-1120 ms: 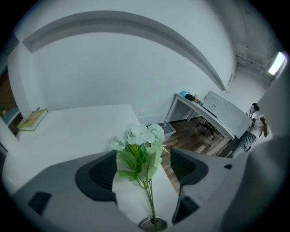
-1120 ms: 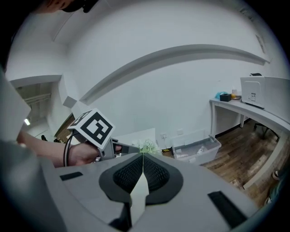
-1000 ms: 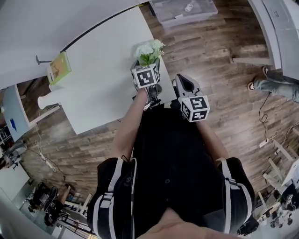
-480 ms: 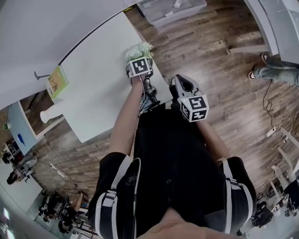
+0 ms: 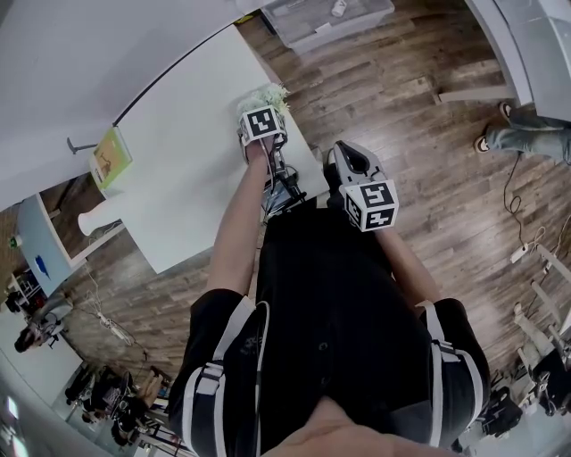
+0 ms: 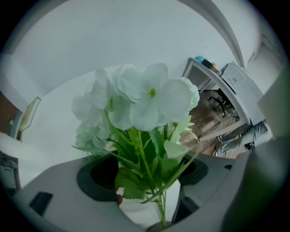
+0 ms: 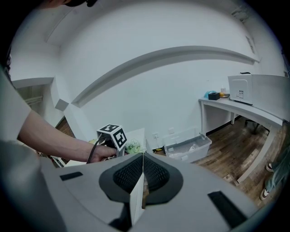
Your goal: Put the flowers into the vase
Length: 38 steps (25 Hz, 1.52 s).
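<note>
A bunch of white flowers (image 6: 140, 99) with green stems and leaves stands at the near right corner of the white table (image 5: 178, 161). In the head view only a few blooms (image 5: 269, 93) show beyond the left gripper (image 5: 261, 125), which points steeply down over them. In the left gripper view the stems rise between its jaws (image 6: 149, 181), which stand wide and are closing; the pads do not press on the stems. The white vase (image 5: 89, 219) stands far off at the left. My right gripper (image 5: 350, 159) hangs off the table, its jaws (image 7: 141, 167) shut on nothing.
A yellow-green book (image 5: 109, 156) lies at the table's left edge. A clear plastic box (image 5: 326, 18) sits on the wooden floor beyond the table. A person's leg (image 5: 526, 143) shows at the right. A white desk (image 7: 244, 108) stands along the right wall.
The left gripper has come down over the flowers and tipped more steeply, so its marker cube now hides most of the bunch. The right gripper has barely shifted.
</note>
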Each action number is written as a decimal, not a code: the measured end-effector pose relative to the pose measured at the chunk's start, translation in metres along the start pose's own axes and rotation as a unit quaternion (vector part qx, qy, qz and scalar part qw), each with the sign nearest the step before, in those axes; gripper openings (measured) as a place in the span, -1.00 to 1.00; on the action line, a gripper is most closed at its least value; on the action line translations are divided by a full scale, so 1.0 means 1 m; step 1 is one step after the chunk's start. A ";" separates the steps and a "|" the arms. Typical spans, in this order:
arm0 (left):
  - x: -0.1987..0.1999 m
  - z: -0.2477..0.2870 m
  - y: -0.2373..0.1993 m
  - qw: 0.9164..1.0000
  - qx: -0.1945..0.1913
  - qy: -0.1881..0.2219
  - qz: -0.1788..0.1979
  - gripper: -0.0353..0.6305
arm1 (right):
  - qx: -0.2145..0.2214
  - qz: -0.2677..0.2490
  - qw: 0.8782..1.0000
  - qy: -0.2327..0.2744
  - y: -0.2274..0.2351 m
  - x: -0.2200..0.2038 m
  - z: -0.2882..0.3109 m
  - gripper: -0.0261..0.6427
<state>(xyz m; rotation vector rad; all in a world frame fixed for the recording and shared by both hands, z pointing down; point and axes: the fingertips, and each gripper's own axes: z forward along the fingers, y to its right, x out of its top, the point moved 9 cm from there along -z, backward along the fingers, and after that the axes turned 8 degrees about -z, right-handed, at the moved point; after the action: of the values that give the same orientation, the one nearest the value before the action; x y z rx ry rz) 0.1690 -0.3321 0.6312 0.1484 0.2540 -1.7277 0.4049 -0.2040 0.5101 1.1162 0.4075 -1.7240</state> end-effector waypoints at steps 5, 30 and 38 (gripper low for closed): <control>0.001 -0.004 -0.010 1.000 -0.006 -0.017 -0.016 0.08 | 0.003 -0.004 1.000 -0.002 -0.001 0.000 0.001 -0.87; -0.074 -0.248 -0.089 0.887 -0.014 0.454 -0.078 -0.09 | 0.068 -0.072 0.995 0.012 -0.019 0.016 0.015 -0.87; -0.146 -0.299 -0.103 0.858 0.064 0.488 -0.151 -0.09 | 0.168 -0.127 0.977 -0.011 -0.050 0.024 0.051 -0.87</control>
<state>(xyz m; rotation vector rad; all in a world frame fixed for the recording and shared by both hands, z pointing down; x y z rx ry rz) 0.0798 -0.1015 0.3862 1.1485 0.9445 -1.8460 0.3350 -0.2315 0.5052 1.3280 0.2570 -2.0849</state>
